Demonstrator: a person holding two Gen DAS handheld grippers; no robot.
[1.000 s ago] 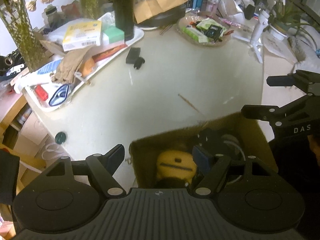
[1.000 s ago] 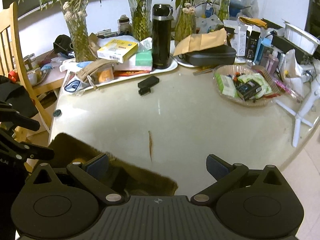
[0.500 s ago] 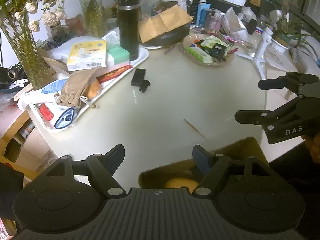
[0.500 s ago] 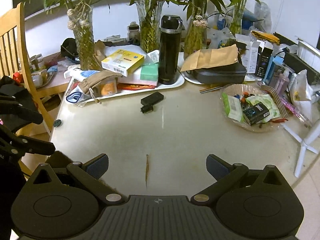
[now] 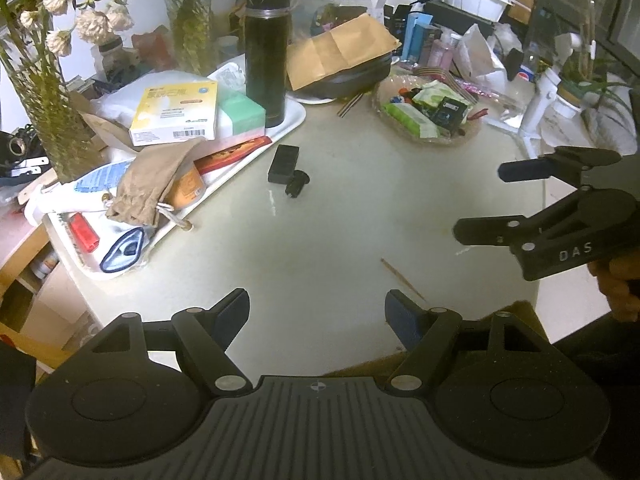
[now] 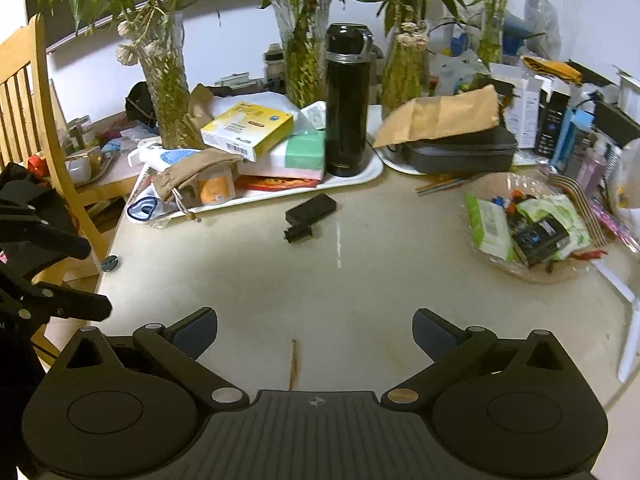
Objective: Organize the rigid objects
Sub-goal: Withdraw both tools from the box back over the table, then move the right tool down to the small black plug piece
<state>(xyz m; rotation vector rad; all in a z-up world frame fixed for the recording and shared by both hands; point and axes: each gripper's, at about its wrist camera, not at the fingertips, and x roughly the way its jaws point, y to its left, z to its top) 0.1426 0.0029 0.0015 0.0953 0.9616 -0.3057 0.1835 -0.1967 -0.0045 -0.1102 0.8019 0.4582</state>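
Left wrist view vs a sec ago: the open cardboard box w/ the yellow item inside, which filled the near edge of frame, is now almost gone, only a brown sliver of box rim (image 5: 520, 306) left by the right finger. So the left gripper (image 5: 316, 312) has swung up & away from the box toward the counter (image 5: 360, 216); the right gripper (image 6: 314, 330) has done likewise, box corner gone from its view too. Both sets of jaws stand open, nothing between them; the right gripper also shows from the side in the left view, jaws apart, empty, a hand (image 5: 618, 284) behind it. My read: a drop-off at the box is done & the pair is heading back for the next rigid piece. Likeliest targets are the small black rectangular block (image 6: 310, 209) and the little black cylindrical part (image 6: 298, 234) lying just beside it, both loose on bare counter, mid-way across, just off the white tray (image 6: 360, 174) that carries the black thermos (image 6: 346, 100), yellow box (image 6: 248, 130) & tan drawstring pouch (image 6: 192, 170). Clear dish of packets (image 6: 524, 224) sits well apart to the right. A thin stick (image 6: 294, 364) lies close in front of the right gripper. Both black pieces are far from either set of jaws yet, so more reach is needed before any closing; which one goes first can't tell.
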